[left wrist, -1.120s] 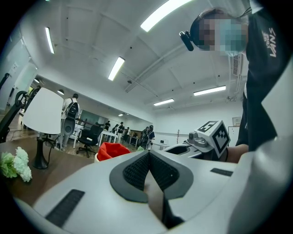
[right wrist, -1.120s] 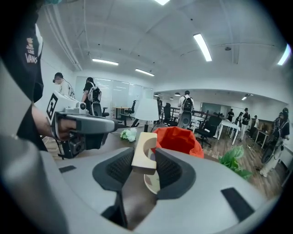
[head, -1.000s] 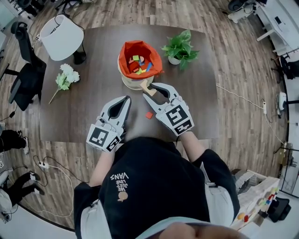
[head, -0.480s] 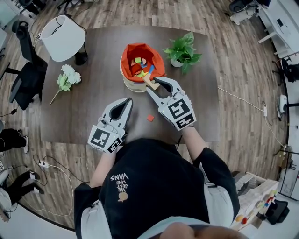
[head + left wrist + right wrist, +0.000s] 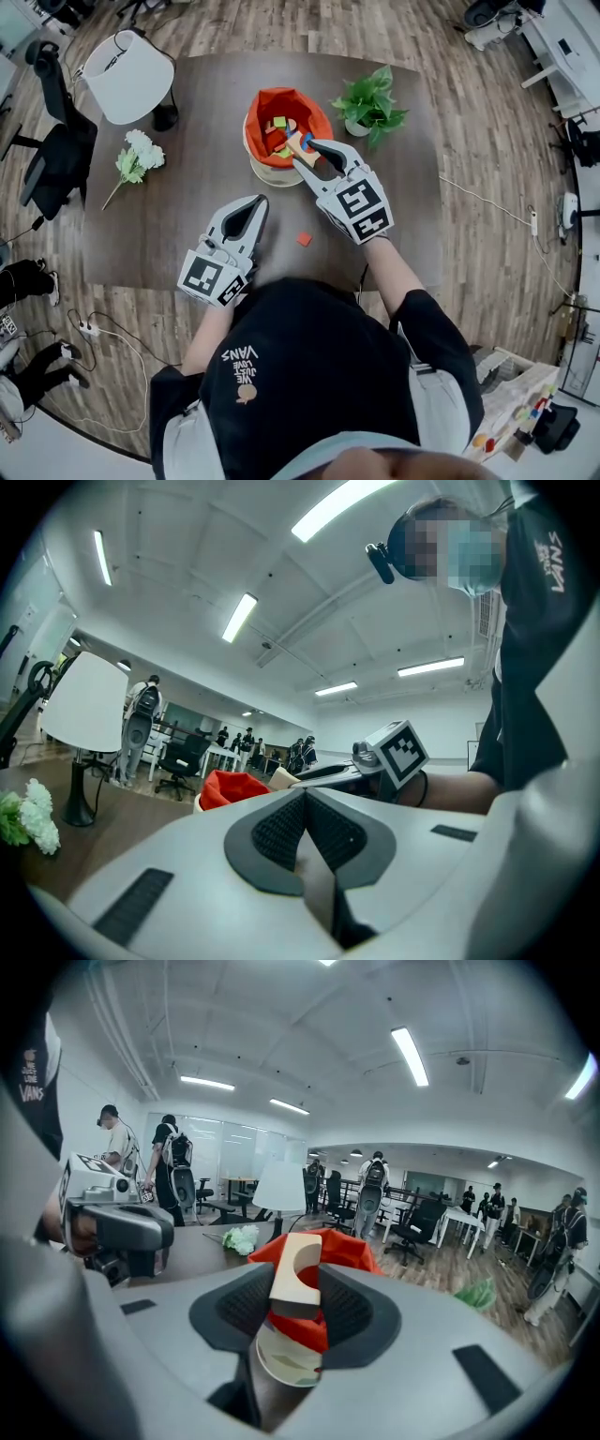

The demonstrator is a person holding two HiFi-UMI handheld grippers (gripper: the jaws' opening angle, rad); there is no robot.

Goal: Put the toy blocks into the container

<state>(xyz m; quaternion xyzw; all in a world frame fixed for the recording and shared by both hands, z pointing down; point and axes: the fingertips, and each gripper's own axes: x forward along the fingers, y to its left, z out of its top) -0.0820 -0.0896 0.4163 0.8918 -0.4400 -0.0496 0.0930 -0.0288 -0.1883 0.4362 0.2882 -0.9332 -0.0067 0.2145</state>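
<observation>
Right gripper (image 5: pixel 305 154) jaws gripped wooden arch block (image 5: pixel 294 1277) at container (image 5: pixel 256 114) near rim. Best centred over opening before release. Left gripper (image 5: pixel 254 202) jaws closed, empty.

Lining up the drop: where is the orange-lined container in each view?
Head view: orange-lined container, upper centre.
Left gripper view: container just left of centre.
Right gripper view: container at centre, behind the beige block.
Shared landmark: white lampshade.
</observation>
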